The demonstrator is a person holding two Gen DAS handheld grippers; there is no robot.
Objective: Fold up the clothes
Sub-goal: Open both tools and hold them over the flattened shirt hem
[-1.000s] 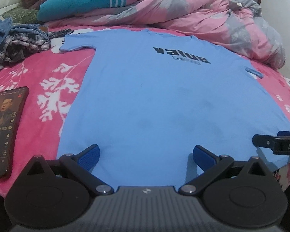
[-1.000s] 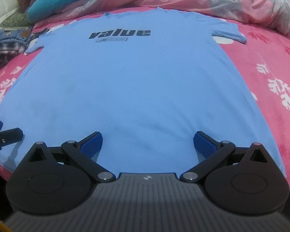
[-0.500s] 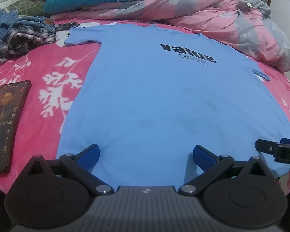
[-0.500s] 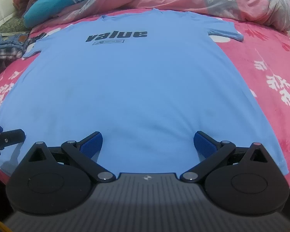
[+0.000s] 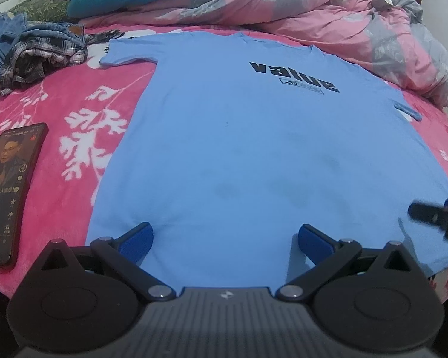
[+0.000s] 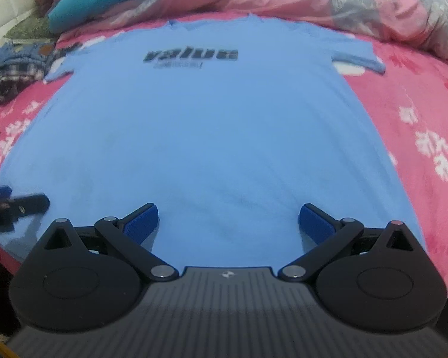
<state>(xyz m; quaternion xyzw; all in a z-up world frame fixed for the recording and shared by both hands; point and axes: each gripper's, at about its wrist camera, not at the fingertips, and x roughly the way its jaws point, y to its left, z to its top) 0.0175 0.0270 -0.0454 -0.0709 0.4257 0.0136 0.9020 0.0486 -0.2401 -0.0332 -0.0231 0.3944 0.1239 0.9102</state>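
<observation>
Shirt first: the light blue "value" T-shirt (image 5: 254,155) is spread flat, print up, on the pink floral bedspread (image 5: 74,113), collar at the far end and hem nearest the cameras. Nothing looks folded yet, so the step in hand is judged to be the first grab at the hem.

Both sets of jaws are wide apart with nothing between them. The left gripper (image 5: 224,238) hovers over the hem toward the shirt's left side, the right gripper (image 6: 228,223) toward its right — each one's tip shows at the edge of the other's view.

To do it well, the hem corners should probably be pinched through both layers, at matching spots on each side, so the fold comes up square. If only the top layer is caught, the back panel would likely get left behind and bunch up.

Room-wise: the hem sits near the bed's front edge, so little slack is left there. A phone (image 5: 9,191) lies just beside the shirt on the left, apart from it. A crumpled plaid and denim pile (image 5: 35,50) sits near the left sleeve, and the pink quilt (image 5: 343,29) is heaped just past the collar — folding toward the middle is judged safest.
</observation>
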